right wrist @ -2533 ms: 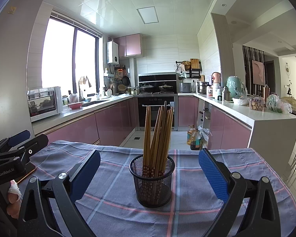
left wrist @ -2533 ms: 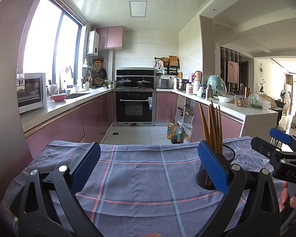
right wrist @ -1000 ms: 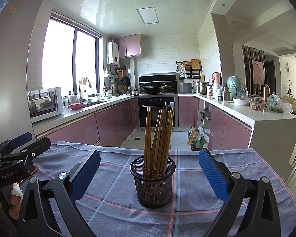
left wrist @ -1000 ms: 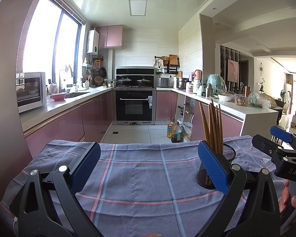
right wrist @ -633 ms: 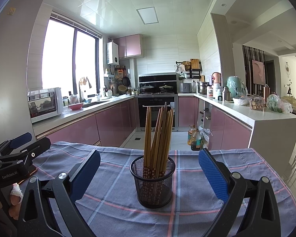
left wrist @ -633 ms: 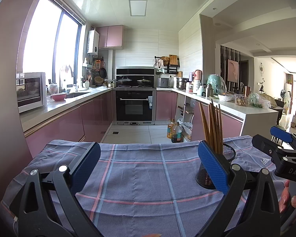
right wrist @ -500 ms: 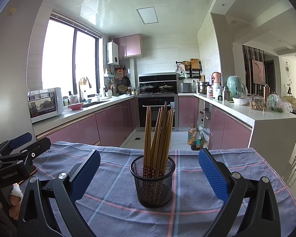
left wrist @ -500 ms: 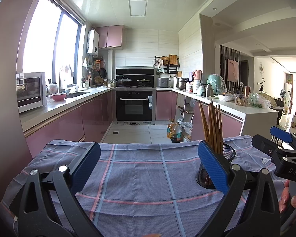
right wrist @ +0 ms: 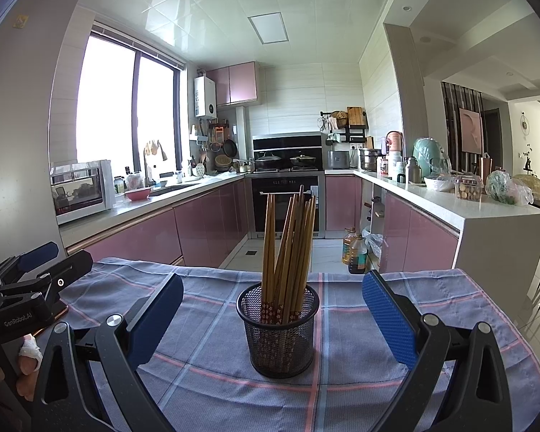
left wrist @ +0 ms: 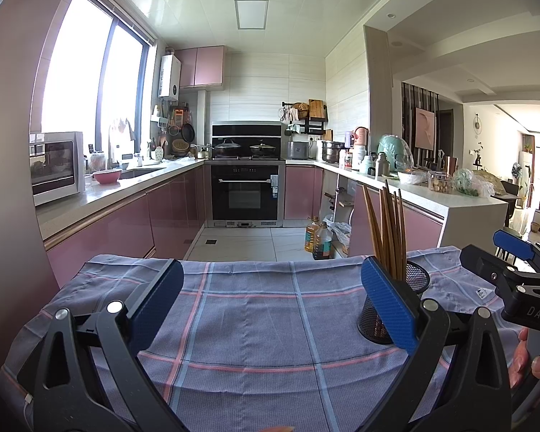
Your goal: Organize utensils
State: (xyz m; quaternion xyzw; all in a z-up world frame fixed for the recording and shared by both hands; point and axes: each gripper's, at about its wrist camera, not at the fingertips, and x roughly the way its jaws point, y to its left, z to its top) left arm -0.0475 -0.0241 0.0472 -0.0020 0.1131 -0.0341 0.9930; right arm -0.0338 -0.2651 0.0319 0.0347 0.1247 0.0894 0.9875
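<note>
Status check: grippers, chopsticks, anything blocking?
Left gripper open, empty. Right gripper open, lined up on the mesh holder. Chopsticks upright in it. Nothing else on the checked cloth.

Grey-blue cloth (right wrist: pixel 342 370) checked with pink and blue lines; black mesh cup (right wrist: pixel 280 331); brown chopsticks (right wrist: pixel 288 244).

A cloth (right wrist: pixel 342 342) covered the table. The cup (right wrist: pixel 279 327) stood upright on it, toward the right edge, with chopsticks (right wrist: pixel 288 248) standing in it, leaning slightly. The right gripper (right wrist: pixel 270 320) sat before the cup, fingers spread to either side, not touching. The left gripper (left wrist: pixel 270 306) sat left of the cup, over bare cloth, near the front edge.
</note>
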